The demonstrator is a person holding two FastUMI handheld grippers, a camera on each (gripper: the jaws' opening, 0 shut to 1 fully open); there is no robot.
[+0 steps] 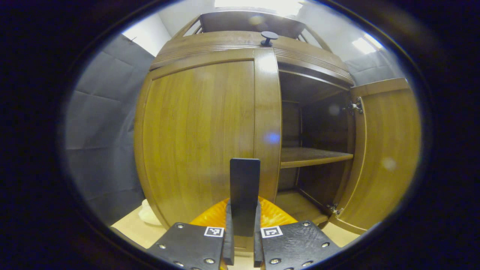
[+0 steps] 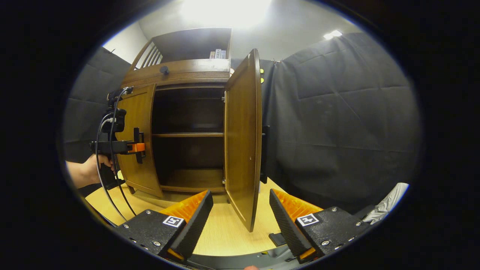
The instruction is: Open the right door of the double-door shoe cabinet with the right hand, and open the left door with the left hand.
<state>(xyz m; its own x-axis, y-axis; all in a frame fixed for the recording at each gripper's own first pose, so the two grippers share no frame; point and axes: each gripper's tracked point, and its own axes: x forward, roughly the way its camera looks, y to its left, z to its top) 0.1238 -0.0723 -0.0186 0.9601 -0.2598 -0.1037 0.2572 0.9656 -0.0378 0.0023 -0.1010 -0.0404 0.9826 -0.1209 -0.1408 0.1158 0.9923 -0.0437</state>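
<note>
The shoe cabinet (image 2: 180,75) fills centre frame. Its right door (image 2: 243,138) stands wide open; the left door (image 1: 198,138) looks barely ajar. The left gripper (image 1: 243,225), jaws narrow, clamps the handle (image 1: 244,187); next, swing it outward. The right gripper (image 2: 240,221) hangs spread, empty.

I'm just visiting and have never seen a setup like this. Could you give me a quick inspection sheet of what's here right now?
Surface: pale wooden tabletop, bare in front of the cabinet.
Job's things: shoe cabinet; right door swung wide open, shelf bare; left door looks almost closed.
Clutter: small dark knob-like thing on the cabinet top; whitish lump by the cabinet's left foot; pale cloth at the far right.
Grippers: left gripper shut on the left door's handle; right gripper open, holding nothing, near the right door's lower edge.
Cables: black cables hang from the left gripper.
Surroundings: dark padded walls, bright ceiling lights.
</note>
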